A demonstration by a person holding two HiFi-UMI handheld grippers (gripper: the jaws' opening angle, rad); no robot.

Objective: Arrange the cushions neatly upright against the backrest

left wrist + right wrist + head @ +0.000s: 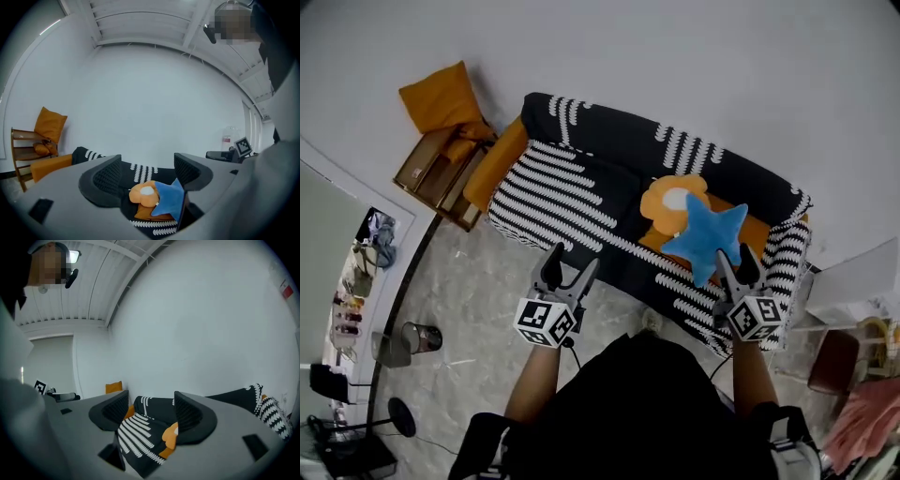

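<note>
A sofa under a black-and-white patterned cover [581,187] stands against the white wall. On its right half a blue star cushion [705,234] lies partly over an orange flower cushion [673,202], and both rest on a flat orange cushion [754,228]. My left gripper [574,258] is open and empty, in front of the sofa's middle. My right gripper [735,255] is also open and empty, just short of the star's near point. The left gripper view shows the flower cushion [143,194] and the star cushion [169,199] ahead between the jaws. In the right gripper view the cover [138,437] and an orange cushion edge [171,437] are visible.
A wooden chair [436,169] with an orange pillow [441,94] stands left of the sofa, also seen in the left gripper view as the chair [21,154]. A small bin [417,337] sits on the marble floor. White furniture [853,291] is at the sofa's right end.
</note>
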